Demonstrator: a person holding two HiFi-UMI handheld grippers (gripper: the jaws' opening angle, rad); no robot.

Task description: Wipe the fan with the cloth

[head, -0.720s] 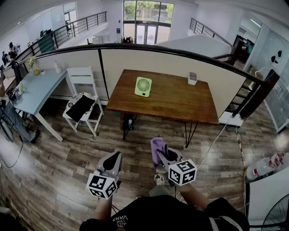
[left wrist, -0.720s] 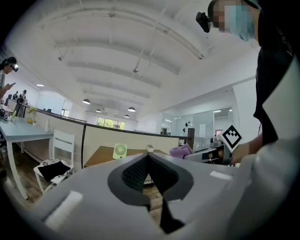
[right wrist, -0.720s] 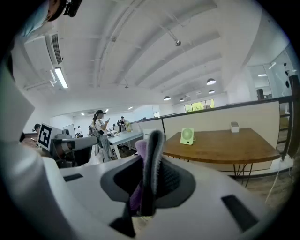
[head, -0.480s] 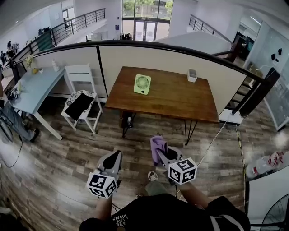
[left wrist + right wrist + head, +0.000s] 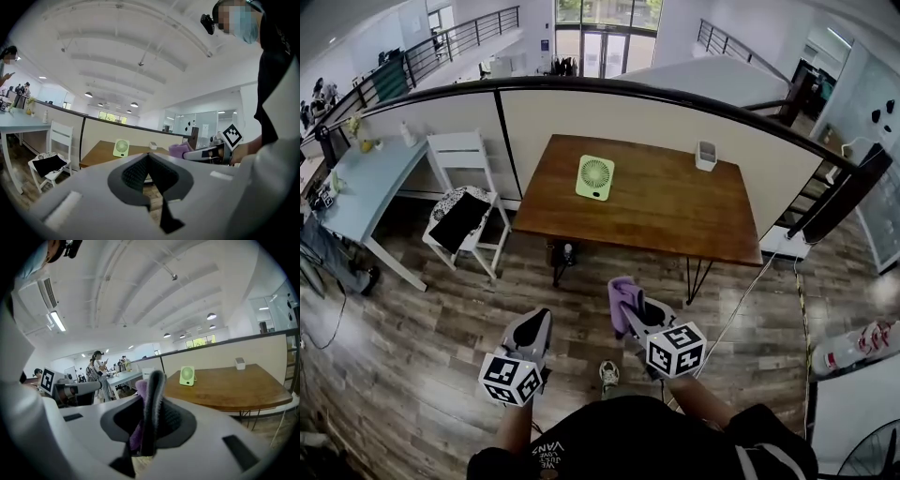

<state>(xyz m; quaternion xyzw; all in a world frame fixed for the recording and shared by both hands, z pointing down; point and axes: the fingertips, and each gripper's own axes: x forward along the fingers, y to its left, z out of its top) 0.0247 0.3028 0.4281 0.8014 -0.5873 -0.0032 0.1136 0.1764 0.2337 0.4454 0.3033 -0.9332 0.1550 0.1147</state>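
The right gripper (image 5: 634, 307) clamps the purple cloth (image 5: 622, 298), the left gripper (image 5: 541, 321) closed, empty — both over floor (image 5: 441, 319), well short of the table (image 5: 675, 216) bearing the fan (image 5: 595, 177). Left gripper view: jaws meet. Right gripper view: white container (image 5: 240, 363) far right, contents hidden.

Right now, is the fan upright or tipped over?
Upright. The fan stands on its base on the table, grille facing this way. Whether it is spinning, cannot tell.
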